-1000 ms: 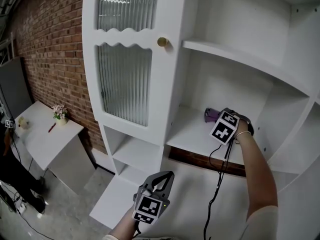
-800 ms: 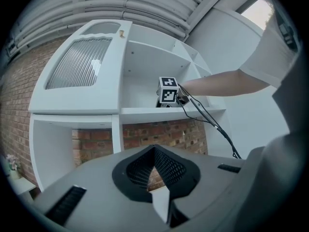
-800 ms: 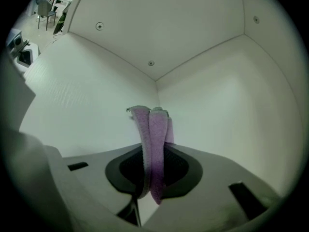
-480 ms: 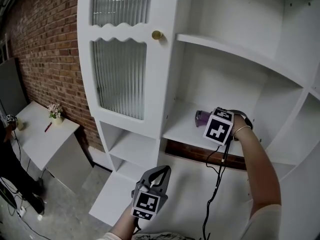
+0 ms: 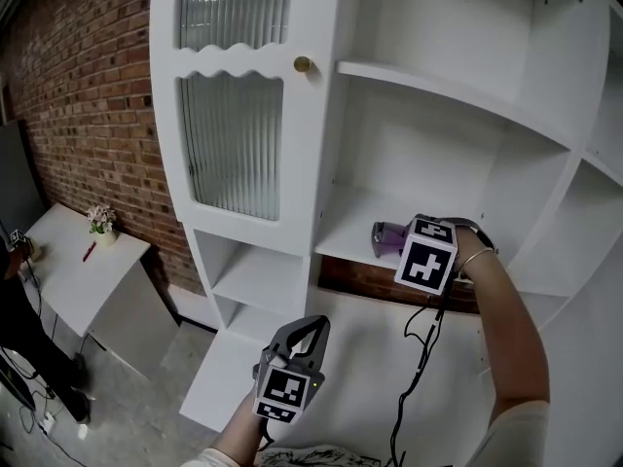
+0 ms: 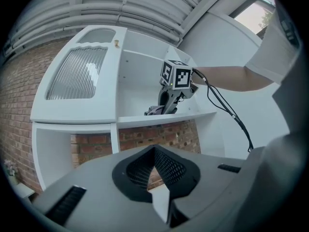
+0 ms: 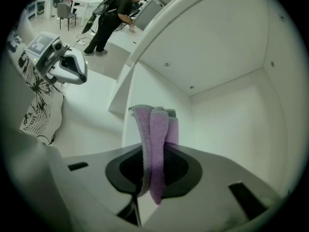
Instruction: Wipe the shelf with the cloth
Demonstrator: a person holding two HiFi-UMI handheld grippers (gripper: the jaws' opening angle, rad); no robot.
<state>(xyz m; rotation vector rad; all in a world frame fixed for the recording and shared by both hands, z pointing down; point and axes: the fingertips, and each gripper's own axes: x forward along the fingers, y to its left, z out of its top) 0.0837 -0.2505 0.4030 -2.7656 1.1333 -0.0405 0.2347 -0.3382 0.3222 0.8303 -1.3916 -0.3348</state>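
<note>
Grips the purple cloth in the right gripper, jaws clamped on its folded middle. Presses it onto the smooth white shelf, at the middle level, right of the ribbed glass door. Runs lengthwise in line with the jaws, free end pointing left toward that door. Looks fleecy and soft, doubled into thick rounded bands. Holds the left gripper low and near, well apart from the shelf, jaws together on nothing, tips meeting in a point.
</note>
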